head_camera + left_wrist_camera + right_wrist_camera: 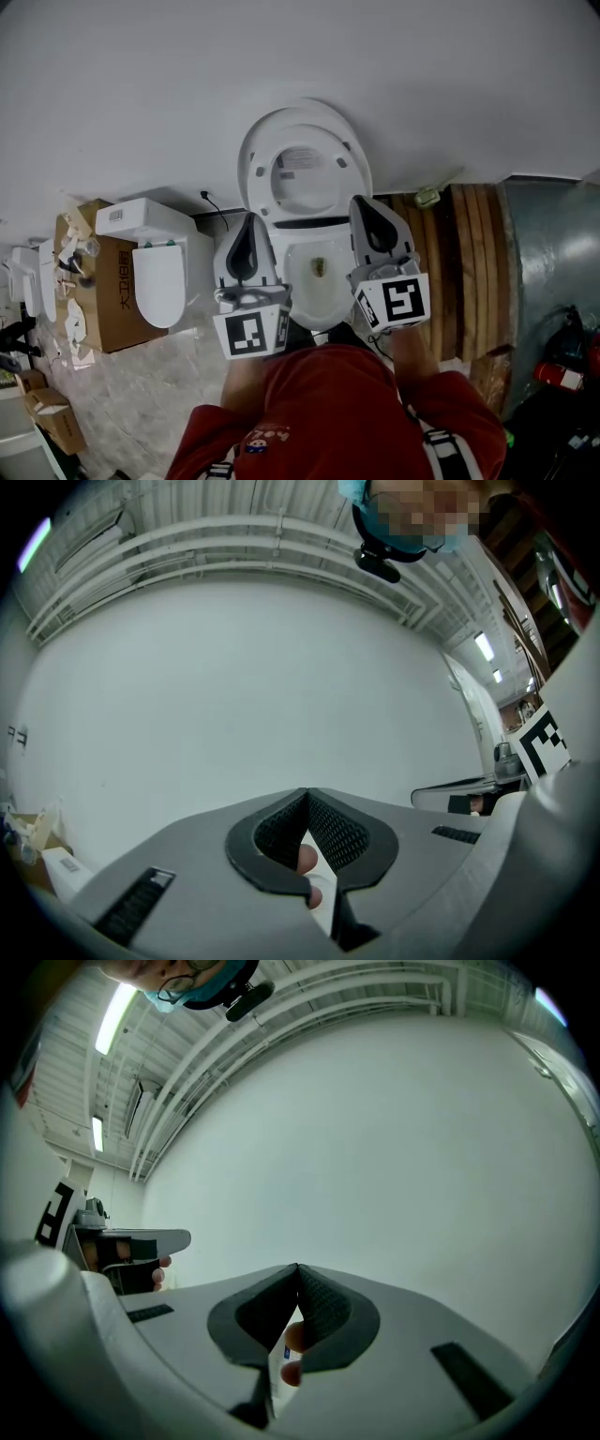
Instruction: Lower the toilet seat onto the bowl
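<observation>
Left gripper (249, 225) and right gripper (366, 208), matte grey with ribbed pads, are clenched empty; ahead between them the glossy white oval toilet seat (305, 173) stands raised behind the bowl (319, 279).

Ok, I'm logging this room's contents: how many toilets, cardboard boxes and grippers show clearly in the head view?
White ceramic toilets: 2, one lid raised, one lid shut
Brown cardboard boxes: 3
Grey handheld two-jaw grippers: 2
Total: 7; white shapes at far left too cropped to count.

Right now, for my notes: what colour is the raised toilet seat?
White toilet seat, best in the head view.
</observation>
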Tool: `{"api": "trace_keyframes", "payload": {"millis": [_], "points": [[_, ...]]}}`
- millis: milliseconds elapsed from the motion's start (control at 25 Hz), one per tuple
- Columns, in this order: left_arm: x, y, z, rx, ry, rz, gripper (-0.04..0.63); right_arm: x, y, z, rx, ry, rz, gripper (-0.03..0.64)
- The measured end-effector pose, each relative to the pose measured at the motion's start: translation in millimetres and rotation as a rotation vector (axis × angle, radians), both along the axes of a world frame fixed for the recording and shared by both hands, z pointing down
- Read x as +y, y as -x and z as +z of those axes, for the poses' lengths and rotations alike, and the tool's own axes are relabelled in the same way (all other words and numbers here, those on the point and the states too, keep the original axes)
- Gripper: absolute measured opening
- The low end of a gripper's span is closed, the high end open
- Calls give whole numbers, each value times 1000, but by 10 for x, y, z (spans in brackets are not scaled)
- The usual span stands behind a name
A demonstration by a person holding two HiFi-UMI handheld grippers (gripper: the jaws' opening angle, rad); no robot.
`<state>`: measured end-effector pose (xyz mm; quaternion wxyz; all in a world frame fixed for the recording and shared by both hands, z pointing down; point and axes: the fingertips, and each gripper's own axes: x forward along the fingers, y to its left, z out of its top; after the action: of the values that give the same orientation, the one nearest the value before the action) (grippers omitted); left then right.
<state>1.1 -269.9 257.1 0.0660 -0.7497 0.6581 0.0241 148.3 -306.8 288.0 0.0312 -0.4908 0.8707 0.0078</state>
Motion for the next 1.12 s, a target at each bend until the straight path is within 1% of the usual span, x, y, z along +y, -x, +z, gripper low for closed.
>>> {"api": "trace_keyframes", "payload": {"millis": [80,160,320,480,600,640,760,960,1120], "points": [[-37,78,-10,2,-21,17,12,-26,72,-23,13,-13,15,14],[-94,185,-2,18,-25,26,12,-58,163,-38,27,-18,32,14],[-271,353,13,-5,-27,62,12,-170,326,-45,54,-14,67,14],[-439,491,49,47,-17,82,12,-292,462,-22,76,-7,93,14],[-545,580,92,29,-13,104,12,-360,549,2,87,0,106,14],[-575,599,107,30,-10,109,12,-382,573,12,93,2,109,14],[-663,649,152,67,7,117,11,-457,649,32,109,4,110,14],[-758,726,180,75,12,121,11,-579,752,65,135,5,107,14],[-784,793,200,79,12,121,12,-679,849,112,183,-7,103,14]]}}
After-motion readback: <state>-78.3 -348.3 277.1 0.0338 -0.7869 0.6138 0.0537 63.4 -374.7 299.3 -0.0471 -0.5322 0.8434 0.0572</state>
